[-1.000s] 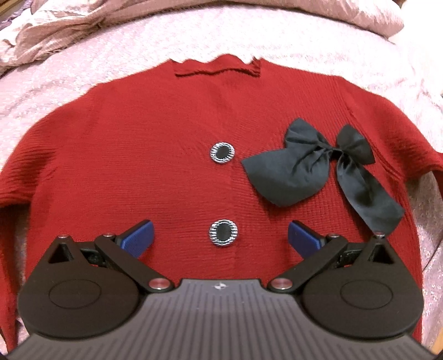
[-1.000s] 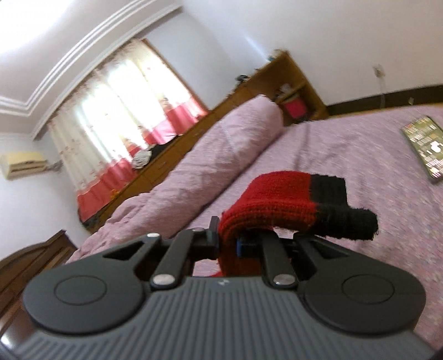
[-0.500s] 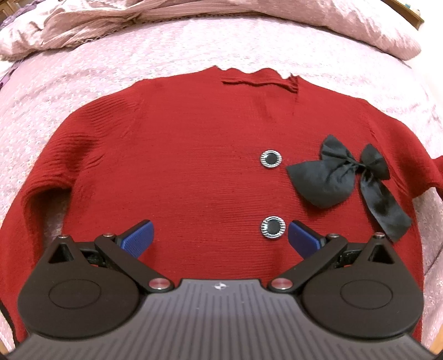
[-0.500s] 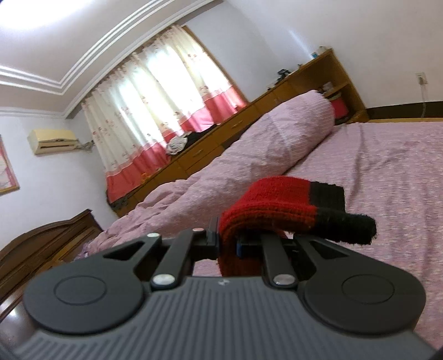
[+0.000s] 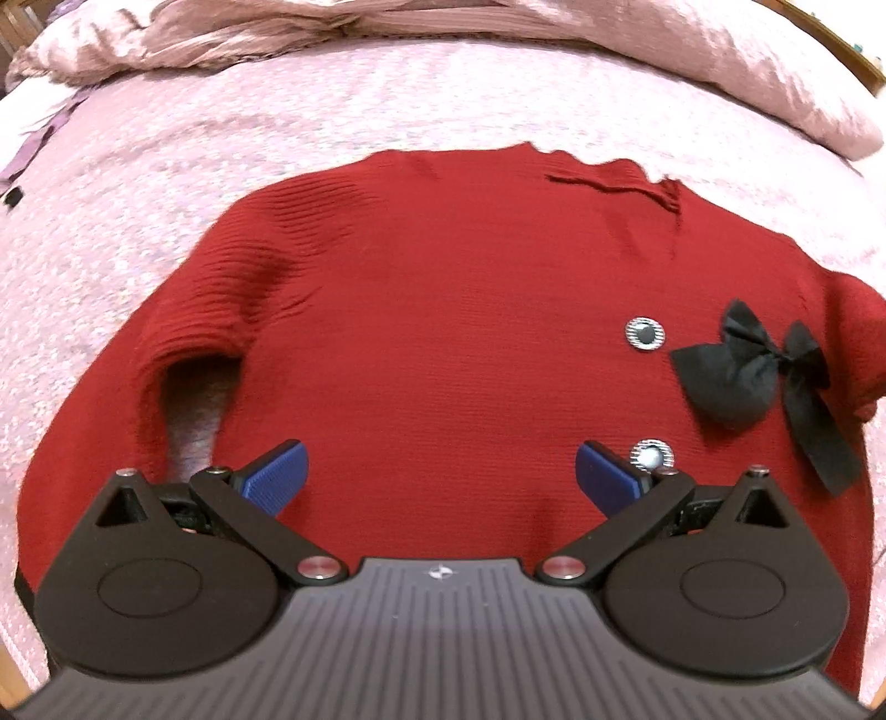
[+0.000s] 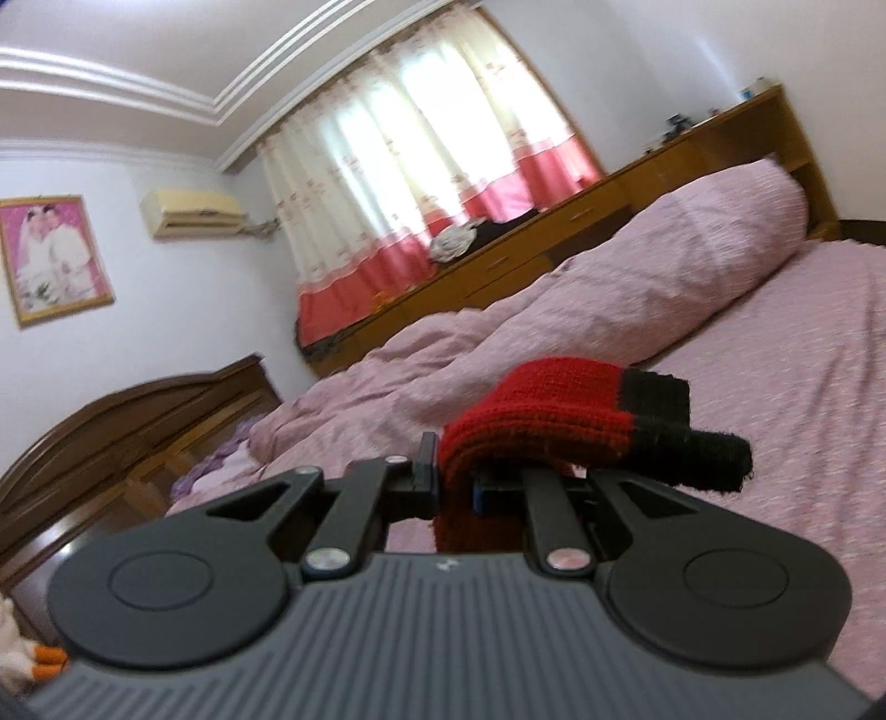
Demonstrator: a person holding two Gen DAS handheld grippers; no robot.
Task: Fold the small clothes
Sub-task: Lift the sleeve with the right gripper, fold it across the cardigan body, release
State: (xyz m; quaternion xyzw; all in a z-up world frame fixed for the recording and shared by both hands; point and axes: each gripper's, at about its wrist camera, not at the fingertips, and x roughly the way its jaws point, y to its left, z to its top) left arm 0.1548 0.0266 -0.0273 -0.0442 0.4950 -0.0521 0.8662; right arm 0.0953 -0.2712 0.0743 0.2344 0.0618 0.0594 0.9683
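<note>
A small red knit sweater (image 5: 443, 343) lies flat on the pink bedspread (image 5: 166, 166), collar away from me. It carries two round silver-rimmed buttons (image 5: 644, 334) and a black bow (image 5: 764, 371) toward the right. My left gripper (image 5: 441, 476) hovers open above the sweater's lower body, blue pads wide apart, nothing between them. In the right wrist view my right gripper (image 6: 455, 487) is shut on the sweater's red sleeve (image 6: 542, 426), whose black cuff (image 6: 686, 437) flops over to the right. The gripper points level across the bed.
A rumpled pink quilt (image 5: 443, 50) runs along the far side of the bed. The right wrist view shows a rolled pink duvet (image 6: 637, 288), a wooden headboard (image 6: 138, 432), a low wooden cabinet (image 6: 554, 243) under curtains, and a framed picture on the wall.
The sweater has slid right in the left wrist view as that gripper moved left, exposing the left sleeve. The right gripper carried the held sleeve along and swung left, bringing headboard and picture into view.
</note>
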